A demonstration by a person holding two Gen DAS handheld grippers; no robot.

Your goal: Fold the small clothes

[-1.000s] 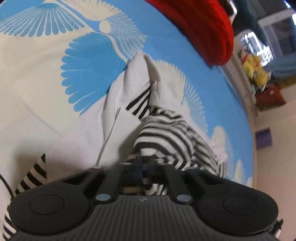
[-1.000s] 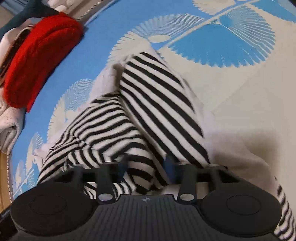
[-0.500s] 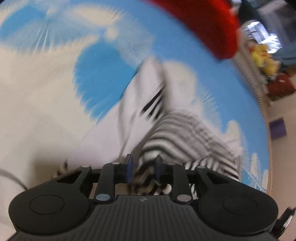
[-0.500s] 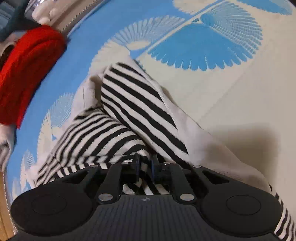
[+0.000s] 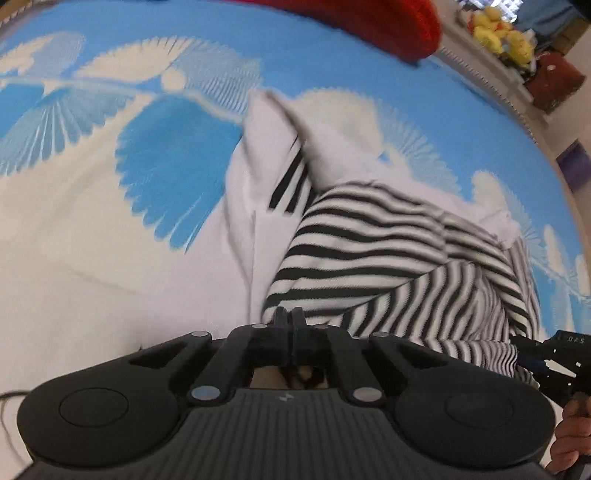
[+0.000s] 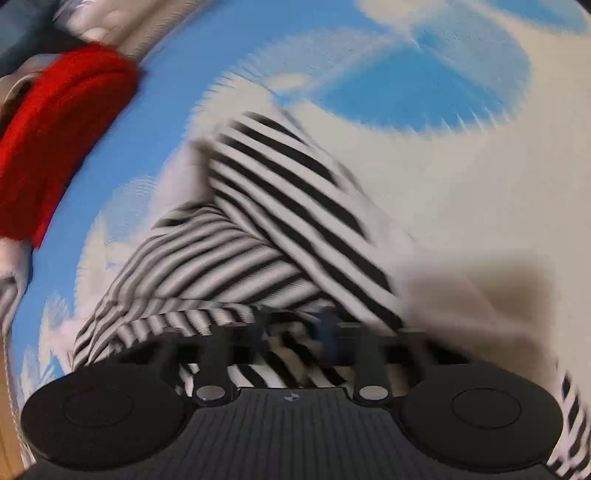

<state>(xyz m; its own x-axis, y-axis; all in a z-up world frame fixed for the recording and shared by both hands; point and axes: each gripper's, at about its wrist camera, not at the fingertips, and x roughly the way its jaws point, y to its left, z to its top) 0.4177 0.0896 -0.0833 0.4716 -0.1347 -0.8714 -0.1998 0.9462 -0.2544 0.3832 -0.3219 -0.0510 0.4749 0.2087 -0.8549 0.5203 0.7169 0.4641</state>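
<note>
The black-and-white striped garment (image 5: 388, 258) is found crumpled on the blue-and-cream patterned bedspread (image 5: 74, 221), with a red knitted item (image 5: 388, 26) lying beyond it. The left gripper (image 5: 288, 317) is seen closed at the garment's near edge; whether cloth is pinched cannot be told. The right gripper (image 6: 291, 328) is seen parted narrowly, striped cloth between its blurred fingers; grip cannot be told.
</note>
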